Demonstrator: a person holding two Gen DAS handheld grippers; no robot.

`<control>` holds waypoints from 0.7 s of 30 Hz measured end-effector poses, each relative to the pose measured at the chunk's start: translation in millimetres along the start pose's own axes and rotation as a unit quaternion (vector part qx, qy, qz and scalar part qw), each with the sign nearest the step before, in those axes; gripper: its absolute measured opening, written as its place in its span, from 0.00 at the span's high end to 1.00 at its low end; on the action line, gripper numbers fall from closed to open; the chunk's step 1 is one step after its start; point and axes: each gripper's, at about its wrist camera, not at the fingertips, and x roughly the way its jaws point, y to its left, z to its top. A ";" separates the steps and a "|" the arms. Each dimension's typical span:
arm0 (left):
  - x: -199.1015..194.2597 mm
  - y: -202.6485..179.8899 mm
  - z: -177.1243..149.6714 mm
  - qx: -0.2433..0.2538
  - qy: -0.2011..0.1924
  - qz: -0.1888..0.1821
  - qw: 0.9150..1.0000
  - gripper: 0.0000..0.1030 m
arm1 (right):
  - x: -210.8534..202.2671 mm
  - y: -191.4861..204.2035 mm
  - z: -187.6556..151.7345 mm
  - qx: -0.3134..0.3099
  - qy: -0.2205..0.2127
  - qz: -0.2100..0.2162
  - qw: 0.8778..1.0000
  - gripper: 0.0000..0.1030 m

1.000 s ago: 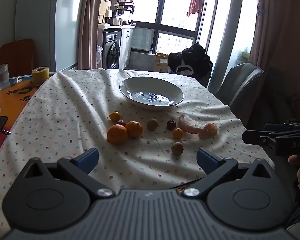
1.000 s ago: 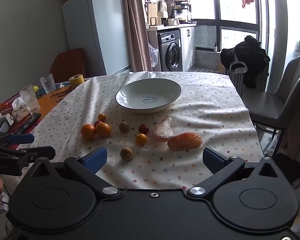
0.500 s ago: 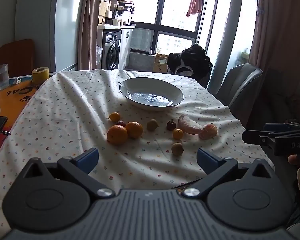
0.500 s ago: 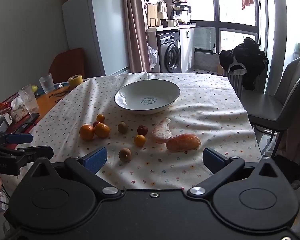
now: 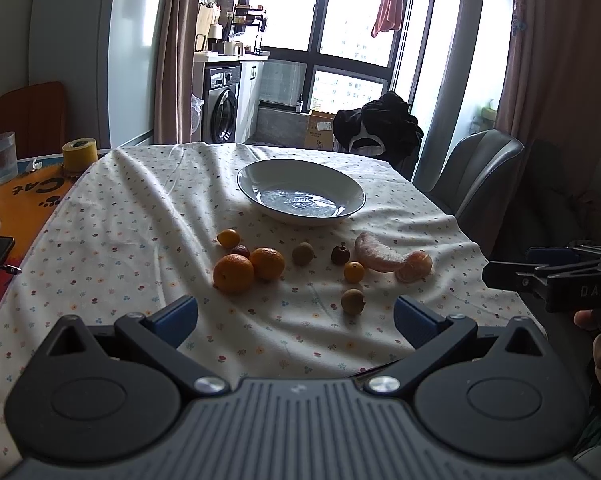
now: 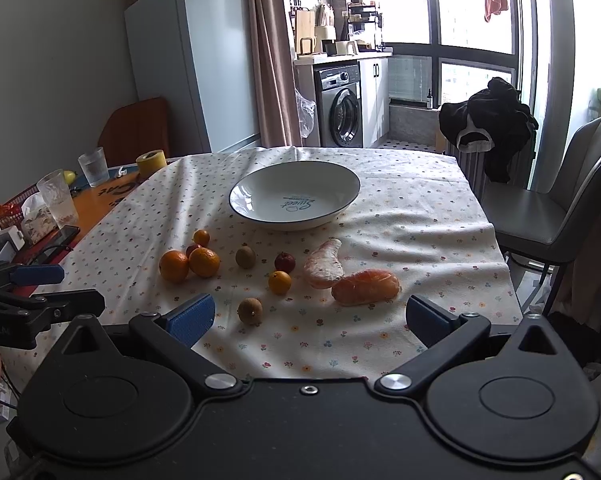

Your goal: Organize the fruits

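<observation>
Both the left tongs [image 5: 295,315] and right tongs [image 6: 310,317] hang released above the desk [image 5: 120,232], fruits lying before the bowl [image 5: 300,178]

White flower-dotted tablecloth [image 5: 140,216], orange fruits [image 5: 233,273], blue-rimmed bowl [image 5: 300,178].

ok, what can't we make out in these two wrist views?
- Small dark fruit, left wrist view: mostly hidden behind the two oranges; type unclear.
- Right gripper, left wrist view: body cut off by the frame edge.
- Bowl lettering: glare-blurred in the left wrist view.
</observation>
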 end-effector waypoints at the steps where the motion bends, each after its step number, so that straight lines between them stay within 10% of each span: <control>1: 0.1 0.1 -0.2 0.000 0.000 0.000 1.000 0.00 | -0.6 -0.1 0.2 0.000 0.000 0.000 1.000 0.00; 21: -4.4 -1.7 2.4 0.003 -0.004 -0.003 1.000 0.00 | -4.0 -0.9 4.8 -0.001 -0.007 -0.003 1.000 0.00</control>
